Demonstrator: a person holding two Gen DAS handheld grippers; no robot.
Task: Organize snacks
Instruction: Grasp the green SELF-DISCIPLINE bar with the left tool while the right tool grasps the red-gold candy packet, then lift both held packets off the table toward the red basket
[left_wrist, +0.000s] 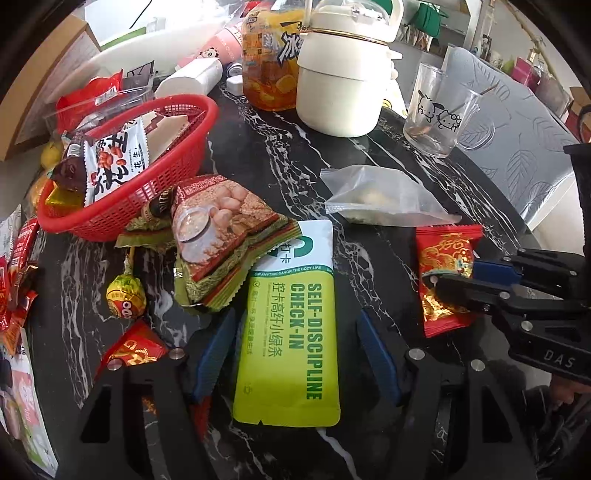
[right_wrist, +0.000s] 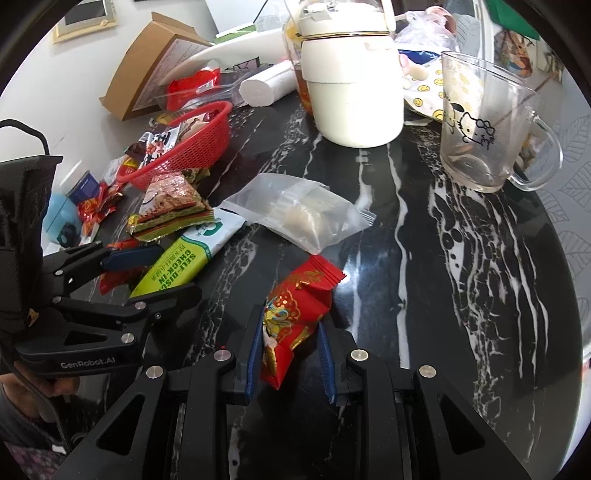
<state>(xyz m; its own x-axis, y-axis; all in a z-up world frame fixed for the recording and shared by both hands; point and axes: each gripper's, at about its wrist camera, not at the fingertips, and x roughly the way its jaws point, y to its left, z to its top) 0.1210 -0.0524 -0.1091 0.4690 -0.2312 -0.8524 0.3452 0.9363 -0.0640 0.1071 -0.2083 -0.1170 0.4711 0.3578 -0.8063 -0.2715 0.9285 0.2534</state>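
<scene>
Snacks lie scattered on the dark marble bench (right_wrist: 424, 229). My right gripper (right_wrist: 291, 354) is clamped on a red-and-gold snack packet (right_wrist: 295, 314) near me. My left gripper (left_wrist: 295, 354) stands partly open astride a green sachet (left_wrist: 291, 332), pads not touching it, red basket (left_wrist: 177, 166) far left.

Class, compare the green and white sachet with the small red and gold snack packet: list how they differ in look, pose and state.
The green and white sachet is long and flat; the red and gold packet is short and puffy. The sachet lies between the left gripper's open jaws, with a gap at each side; the packet is pinched by the right gripper. The sachet's top is tucked under a brown snack bag; the packet is uncovered. Both are sealed and outside the red basket.
</scene>
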